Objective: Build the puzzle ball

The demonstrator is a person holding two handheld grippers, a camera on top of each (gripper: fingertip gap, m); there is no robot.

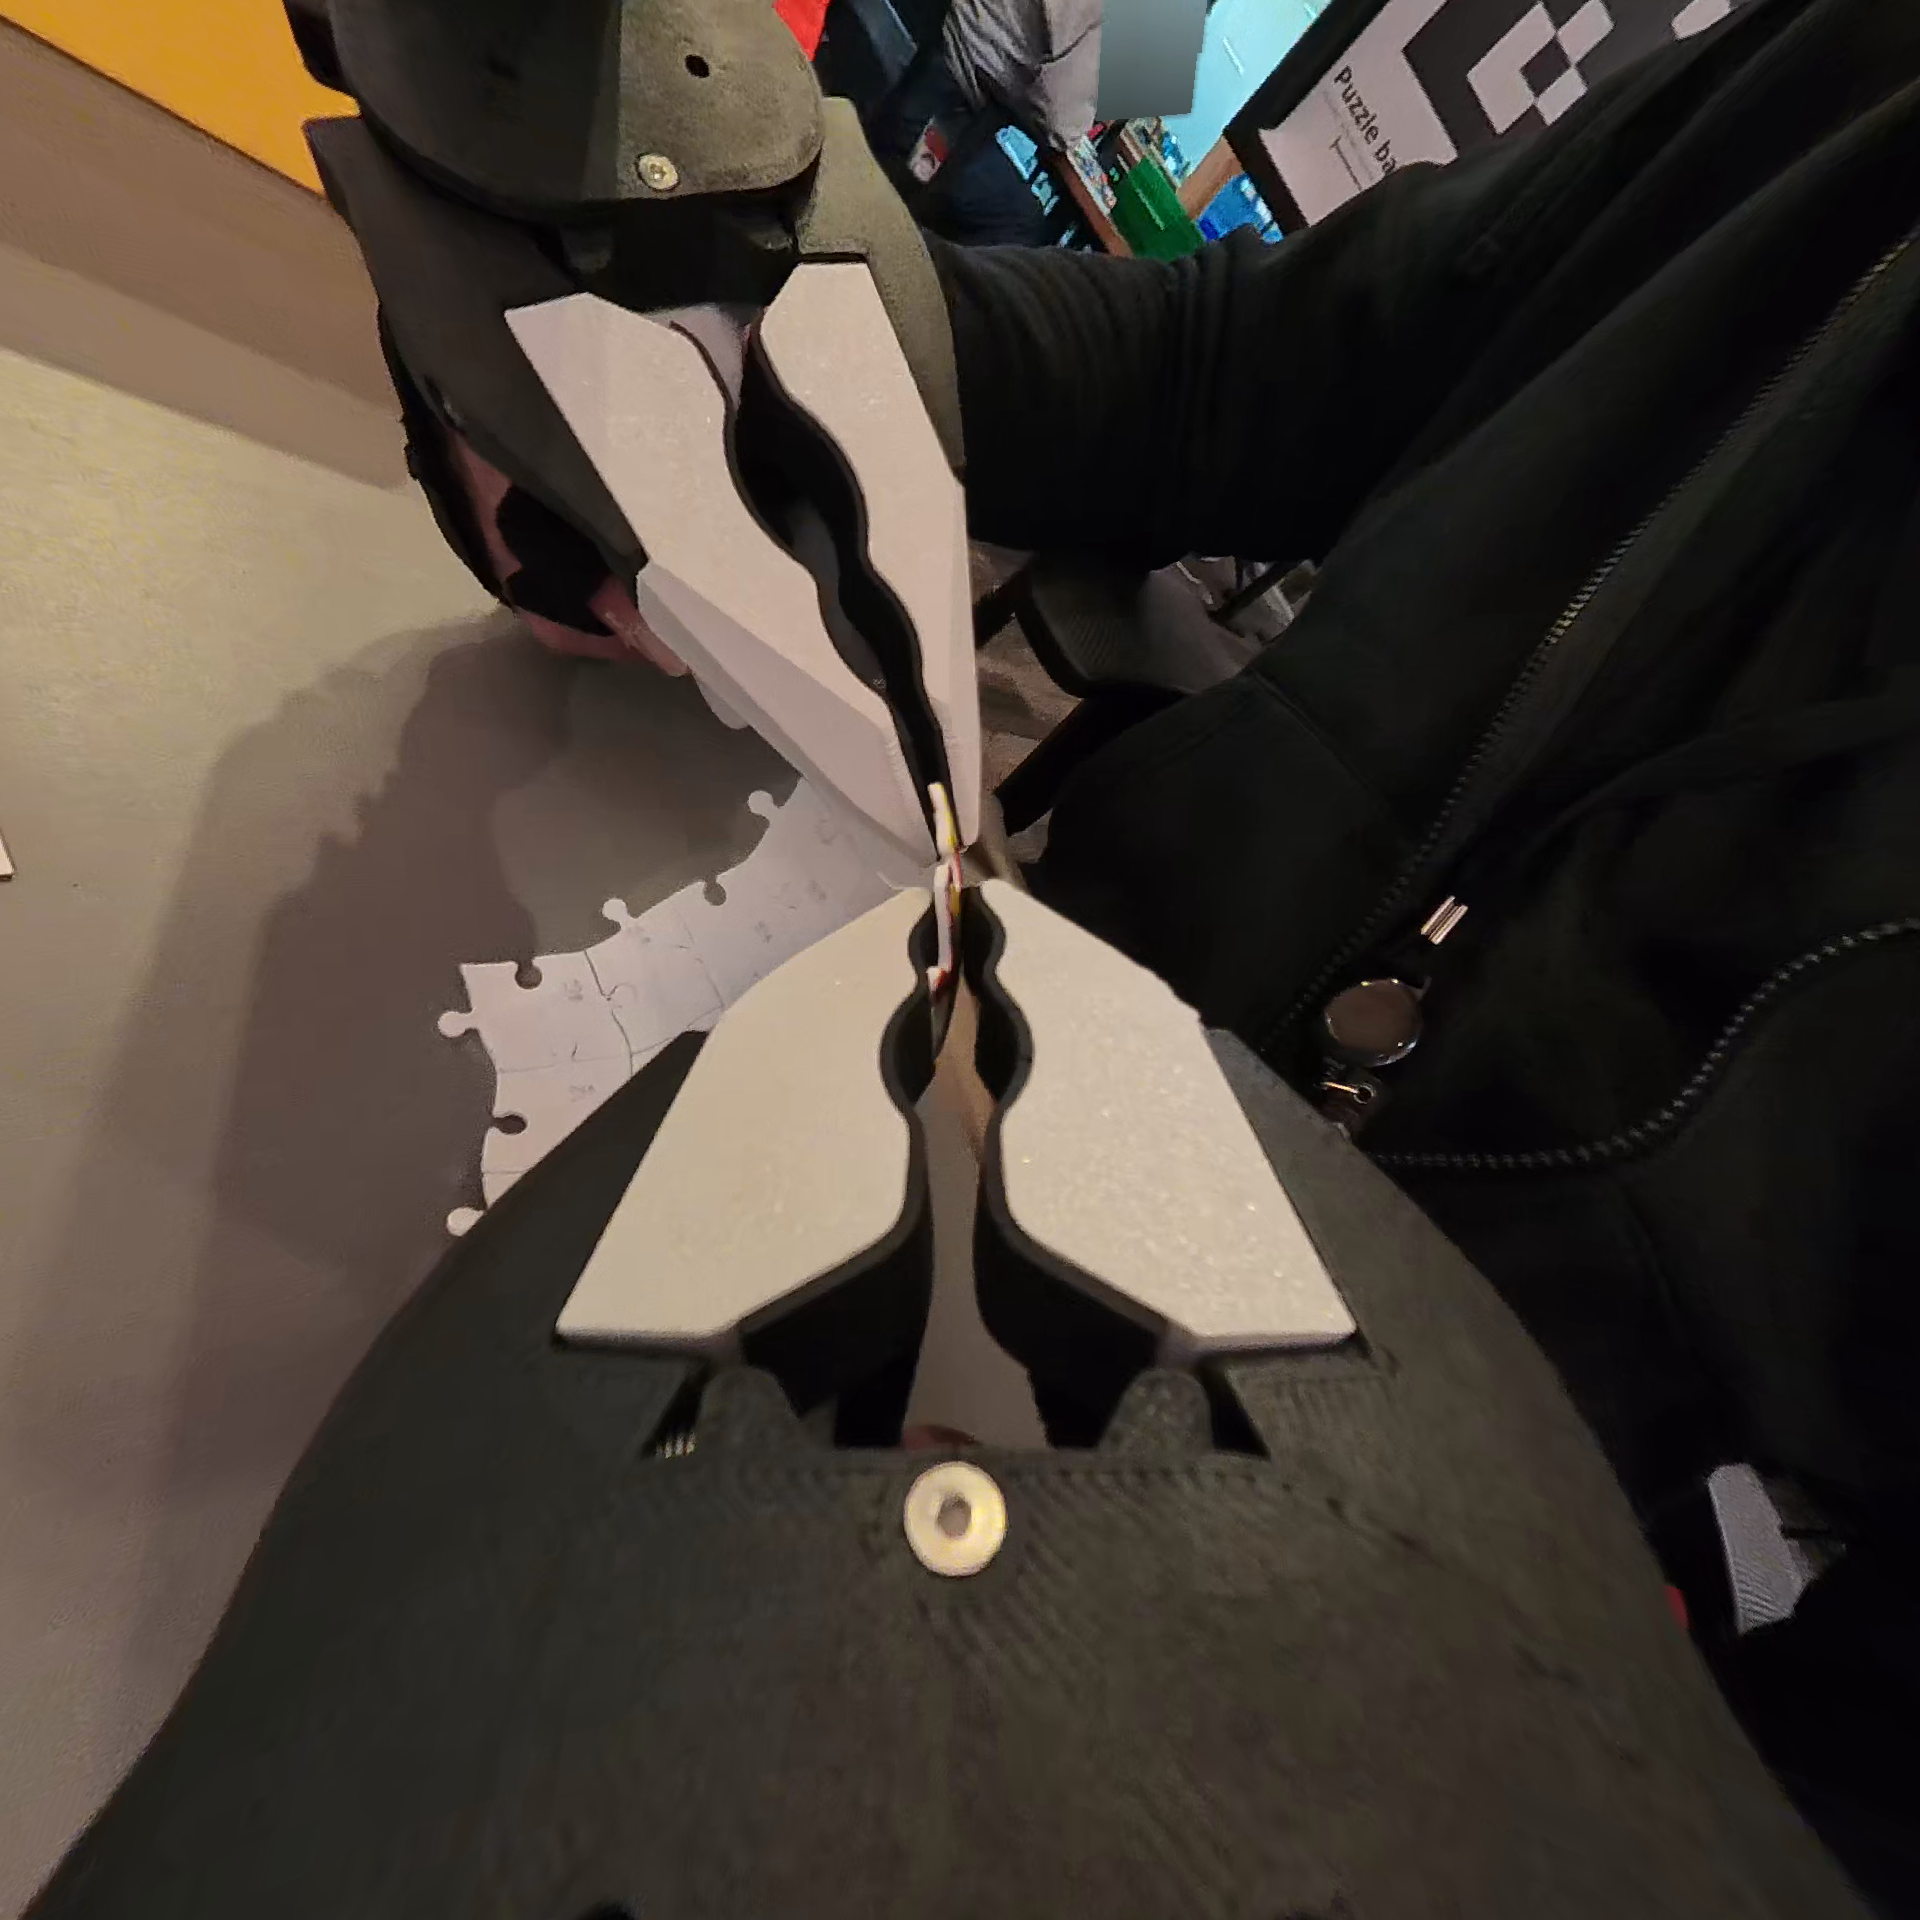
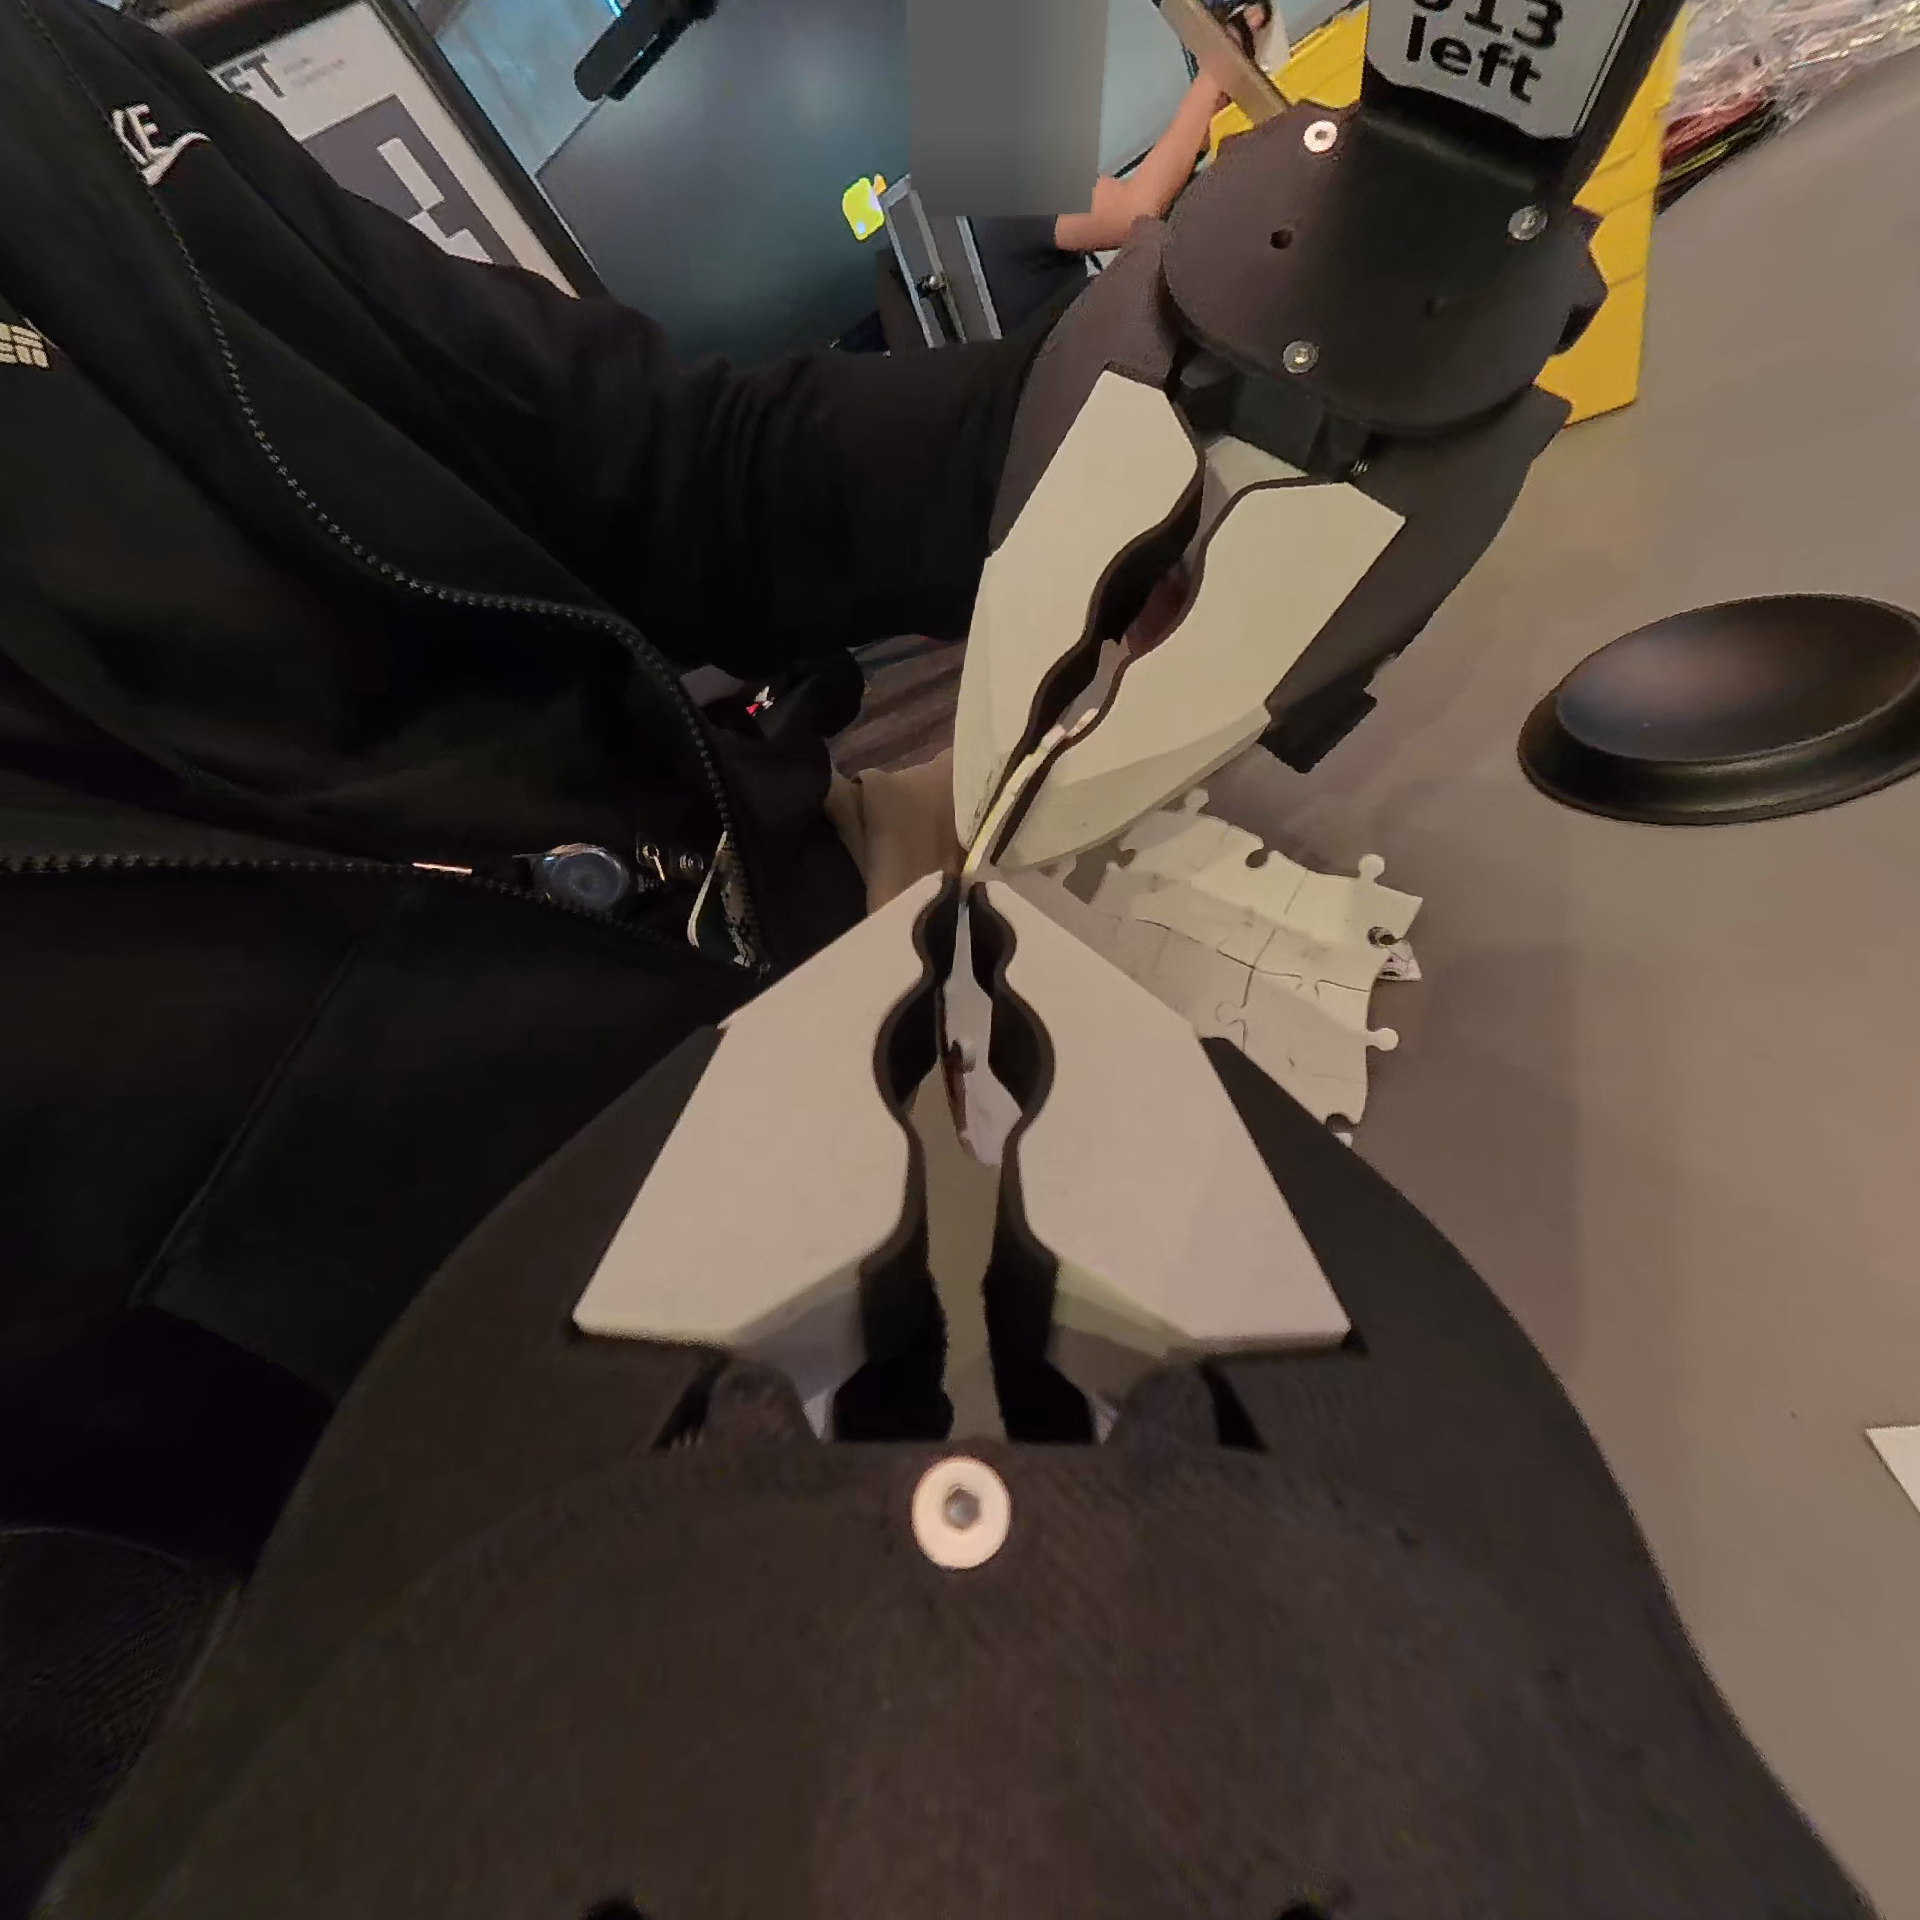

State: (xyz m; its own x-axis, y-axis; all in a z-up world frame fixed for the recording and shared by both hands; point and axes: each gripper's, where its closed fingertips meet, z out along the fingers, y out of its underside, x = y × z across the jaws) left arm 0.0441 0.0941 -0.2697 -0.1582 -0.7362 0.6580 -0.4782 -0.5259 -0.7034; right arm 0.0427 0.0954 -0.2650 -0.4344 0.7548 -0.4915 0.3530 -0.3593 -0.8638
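My left gripper [image 1: 954, 899] is shut on a thin white puzzle piece [image 1: 945, 951], held edge-on between its fingertips. My right gripper [image 1: 951, 844] comes in from above, shut on a second puzzle piece [image 1: 941, 816]. The two grippers meet tip to tip and the two pieces touch. In the right wrist view my right gripper [image 2: 964, 891] holds its piece [image 2: 975, 1049], and the left gripper [image 2: 982, 847] holds the other [image 2: 1023, 784]. A joined curved section of white puzzle pieces [image 1: 644, 997] lies on the grey table just behind; it also shows in the right wrist view [image 2: 1247, 935].
A black round dish [image 2: 1725, 717] stands on the table [image 2: 1558, 1143] to the right. A person's black jacket [image 1: 1558, 831] is close beside the grippers. A white sheet corner [image 2: 1896, 1475] lies at the right edge. Yellow bins [image 2: 1621, 260] stand at the back. The black round dish [image 2: 1725, 717] is about 20 centimeters from both grippers' fingertips.
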